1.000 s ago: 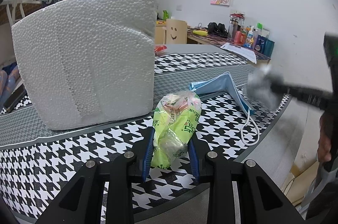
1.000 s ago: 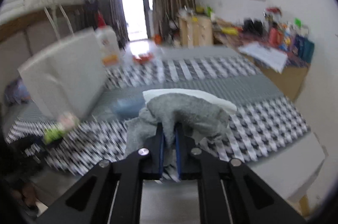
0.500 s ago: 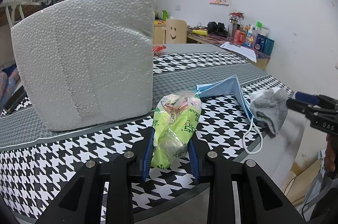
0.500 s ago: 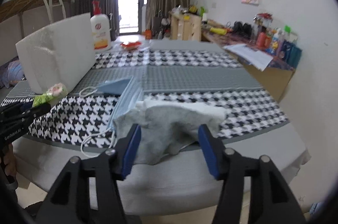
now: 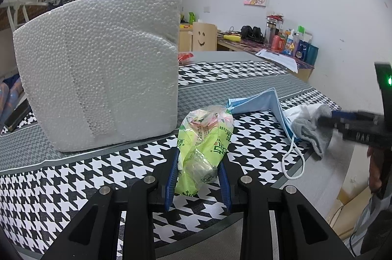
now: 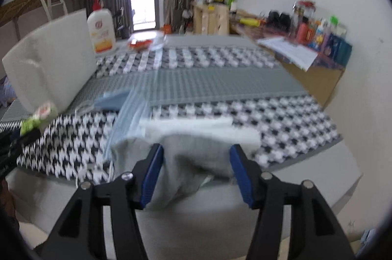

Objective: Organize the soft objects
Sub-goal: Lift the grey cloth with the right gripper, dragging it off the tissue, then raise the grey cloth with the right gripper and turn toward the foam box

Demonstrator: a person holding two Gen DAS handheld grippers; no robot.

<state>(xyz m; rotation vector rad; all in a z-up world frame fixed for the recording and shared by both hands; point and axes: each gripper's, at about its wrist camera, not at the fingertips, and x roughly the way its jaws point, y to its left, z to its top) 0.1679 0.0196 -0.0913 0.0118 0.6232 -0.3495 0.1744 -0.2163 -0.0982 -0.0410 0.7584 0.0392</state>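
Observation:
My left gripper (image 5: 198, 157) is shut on a green plastic packet (image 5: 205, 132) that rests on the houndstooth cloth. To its right lies a blue face mask (image 5: 259, 100), with a grey sock (image 5: 311, 122) beside it at the table's edge. In the right wrist view, blurred by motion, the grey sock (image 6: 193, 157) lies loose between the wide jaws of my right gripper (image 6: 196, 148), which is open. The pads do not press on the sock. It rests partly on a white folded piece (image 6: 196, 125) and droops over the edge. The mask (image 6: 115, 98) lies to the left.
A large white foam block (image 5: 98, 88) stands upright on the table (image 5: 73, 174) behind the packet. A lotion bottle (image 6: 101, 32) and a red item sit at the far side. A desk crowded with bottles (image 5: 289, 42) lines the right wall.
My right gripper brought the grey sock down to the table edge beside the mask and opened, letting it go. The left gripper and packet have not moved.

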